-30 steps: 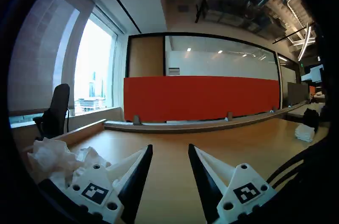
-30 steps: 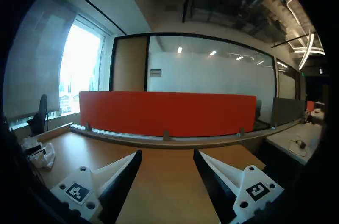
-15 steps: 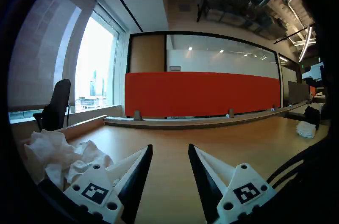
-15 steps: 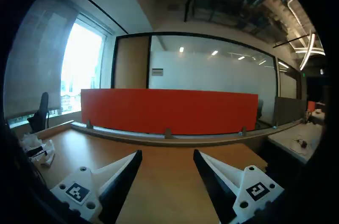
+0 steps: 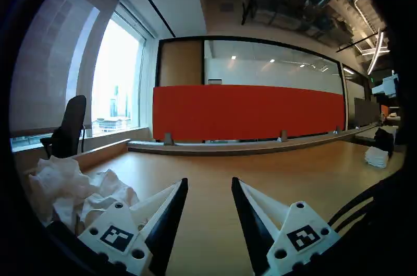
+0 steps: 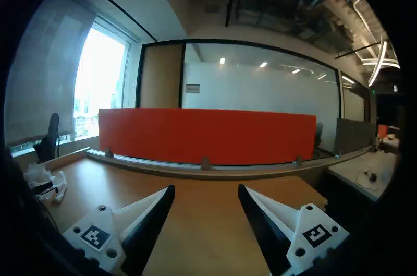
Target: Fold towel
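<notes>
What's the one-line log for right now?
left tongs: open, empty | right tongs: open, empty | towel: crumpled on desk

smooth wood-look desk (image 5: 271, 171), crumpled white cloth towels (image 5: 73, 192), matt orange divider (image 5: 247, 111), glass partition (image 6: 260, 88).

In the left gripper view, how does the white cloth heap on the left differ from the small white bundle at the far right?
The cloth heap is crumpled, loose and spread out; the white bundle is compact and looks neatly stacked. The cloth heap lies close beside the left gripper; the white bundle sits far off to the right. Both are white and rest on the wooden desk, unheld.
</notes>
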{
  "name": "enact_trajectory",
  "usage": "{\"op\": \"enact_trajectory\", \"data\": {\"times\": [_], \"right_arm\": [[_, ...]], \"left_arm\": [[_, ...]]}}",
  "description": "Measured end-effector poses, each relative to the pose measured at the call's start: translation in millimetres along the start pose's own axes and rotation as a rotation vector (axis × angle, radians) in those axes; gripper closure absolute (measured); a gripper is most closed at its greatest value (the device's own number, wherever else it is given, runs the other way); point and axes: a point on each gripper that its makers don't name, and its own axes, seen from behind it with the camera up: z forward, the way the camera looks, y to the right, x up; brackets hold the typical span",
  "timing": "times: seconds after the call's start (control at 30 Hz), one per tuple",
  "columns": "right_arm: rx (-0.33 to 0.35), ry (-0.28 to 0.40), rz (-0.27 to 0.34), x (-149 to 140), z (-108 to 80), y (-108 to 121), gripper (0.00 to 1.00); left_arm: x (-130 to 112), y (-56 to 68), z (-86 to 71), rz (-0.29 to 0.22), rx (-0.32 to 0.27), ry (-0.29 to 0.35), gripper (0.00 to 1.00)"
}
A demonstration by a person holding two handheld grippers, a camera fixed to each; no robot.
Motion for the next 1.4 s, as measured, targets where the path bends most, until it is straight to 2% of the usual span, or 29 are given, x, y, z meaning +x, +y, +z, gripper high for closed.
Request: {"op": "enact_trajectory", "data": {"times": [0.8, 1.2, 1.4], "right_arm": [[-0.018, 0.012, 0.010, -0.1, -5.4, 12.2, 0.06], [-0.065, 0.074, -0.010, 8.6, -4.3, 41.4, 0.05], [-0.069, 0.092, 0.005, 2.8, -1.4, 54.1, 0.04]], "left_arm": [[-1.9, -1.0, 0.4, 0.004, 0.004, 0.000, 0.39], [-3.7, 0.4, 1.2, 0.003, 0.004, 0.001, 0.39], [-5.2, 1.1, 1.3, 0.003, 0.004, 0.001, 0.39]]}}
